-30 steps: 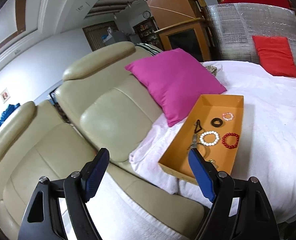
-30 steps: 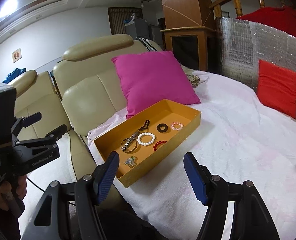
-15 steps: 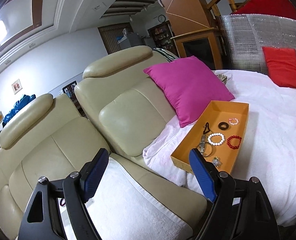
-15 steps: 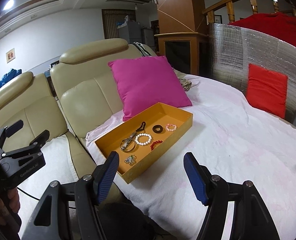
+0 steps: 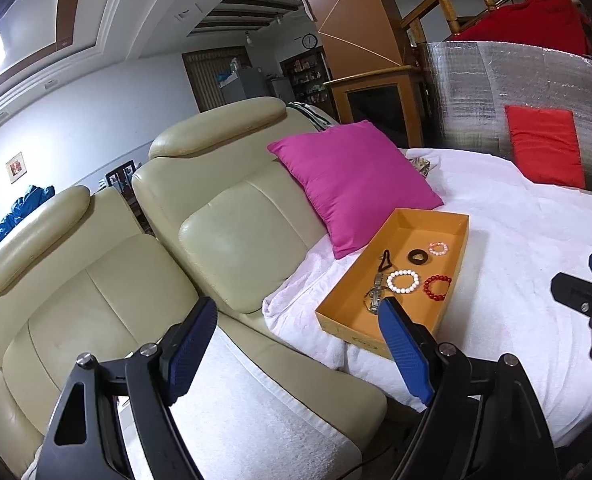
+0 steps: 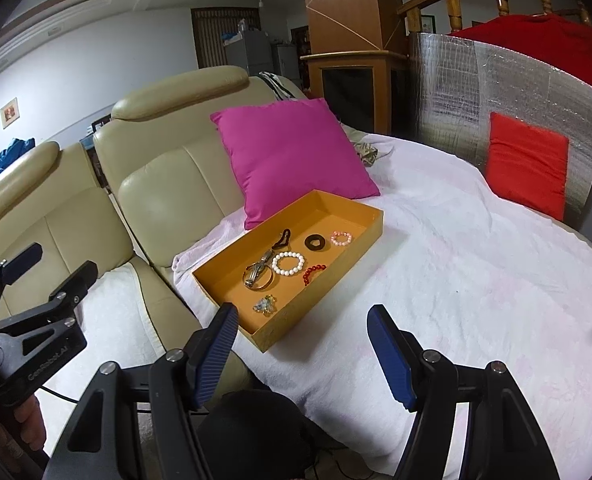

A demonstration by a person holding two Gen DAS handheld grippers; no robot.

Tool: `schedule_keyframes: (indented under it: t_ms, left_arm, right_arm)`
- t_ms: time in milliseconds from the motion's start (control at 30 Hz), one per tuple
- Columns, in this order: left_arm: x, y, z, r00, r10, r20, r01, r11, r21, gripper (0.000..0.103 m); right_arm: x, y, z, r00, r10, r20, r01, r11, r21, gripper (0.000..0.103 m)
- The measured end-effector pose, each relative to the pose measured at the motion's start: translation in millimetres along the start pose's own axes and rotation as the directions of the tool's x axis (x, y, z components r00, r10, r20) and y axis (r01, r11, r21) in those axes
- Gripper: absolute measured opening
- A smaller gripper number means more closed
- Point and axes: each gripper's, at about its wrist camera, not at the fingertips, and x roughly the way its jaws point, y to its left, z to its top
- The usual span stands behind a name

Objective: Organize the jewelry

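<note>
An orange tray lies on a white-covered surface. In it are a white bead bracelet, a red bead bracelet, a pink bead bracelet, a black ring, a black cord, a metal bangle with clasp and a crystal piece. My left gripper is open and empty, over the sofa seat, left of the tray. My right gripper is open and empty, short of the tray's near end.
A magenta pillow leans against the beige leather sofa behind the tray. A red cushion rests on a silver foil panel at the back right. A white towel covers the sofa seat.
Both grippers have pulled back from the tray, so it looks smaller and farther away. The left gripper's view has swung up and left. Each gripper now shows at the edge of the other's view.
</note>
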Motion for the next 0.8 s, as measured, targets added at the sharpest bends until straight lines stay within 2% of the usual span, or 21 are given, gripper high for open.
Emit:
schedule_keyframes:
  t_ms: [800]
  left_arm:
    - [-1.5, 7.6, 0.0, 1.000, -0.026, 0.004, 0.027, 0.999, -0.037, 0.083]
  right_arm:
    - [1.2, 10.5, 3.4, 1.000, -0.021, -0.004, 0.021, 1.000, -0.018, 0.071]
